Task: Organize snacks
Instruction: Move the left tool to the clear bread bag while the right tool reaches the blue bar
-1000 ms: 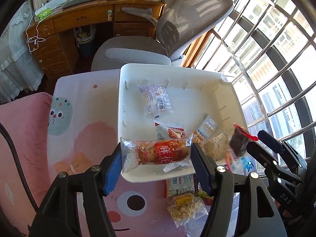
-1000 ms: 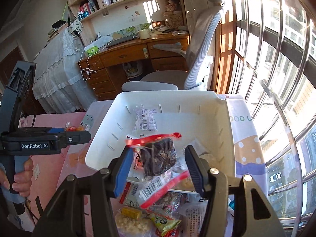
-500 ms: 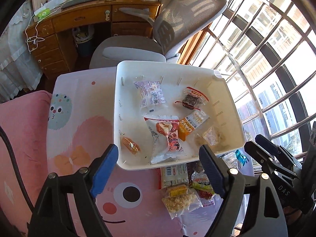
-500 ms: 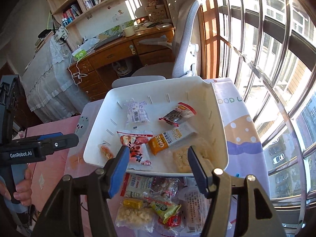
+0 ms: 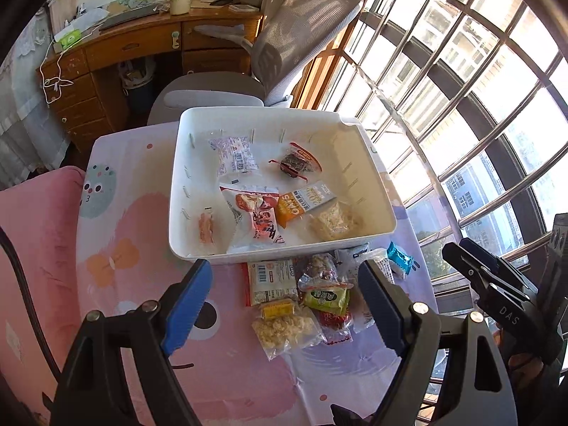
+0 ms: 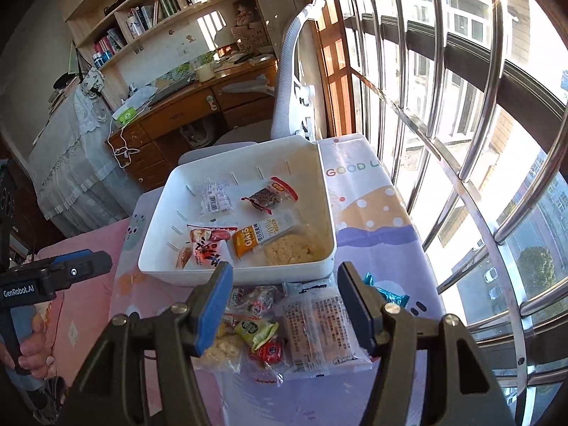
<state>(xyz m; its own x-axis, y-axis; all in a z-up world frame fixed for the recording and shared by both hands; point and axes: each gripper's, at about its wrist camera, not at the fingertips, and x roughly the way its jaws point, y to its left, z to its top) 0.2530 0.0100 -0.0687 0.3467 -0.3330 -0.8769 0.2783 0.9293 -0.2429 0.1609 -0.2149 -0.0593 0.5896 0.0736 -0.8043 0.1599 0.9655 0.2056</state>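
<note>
A white bin (image 5: 177, 191) (image 6: 328, 213) sits on the cartoon tablecloth and holds several snack packets, among them an orange oats packet (image 5: 301, 202) (image 6: 262, 236) and a dark packet with red edges (image 5: 296, 161) (image 6: 269, 195). A pile of loose snacks lies in front of the bin, with a green packet (image 5: 326, 296) (image 6: 254, 330) and a large clear cracker pack (image 6: 317, 326). My left gripper (image 5: 284, 301) is open and empty above the pile. My right gripper (image 6: 284, 305) is open and empty above the same pile.
A small blue packet (image 5: 399, 257) (image 6: 388, 296) lies at the pile's right. A grey office chair (image 5: 284, 46) and a wooden desk (image 5: 142, 46) stand behind the table. Window bars (image 6: 443, 142) run along the right. The table's edge is close on the right.
Both grippers opened and dropped their packets into the bin: the left an orange-red one, the right the dark red-edged one. Both then pulled back above the loose pile.
</note>
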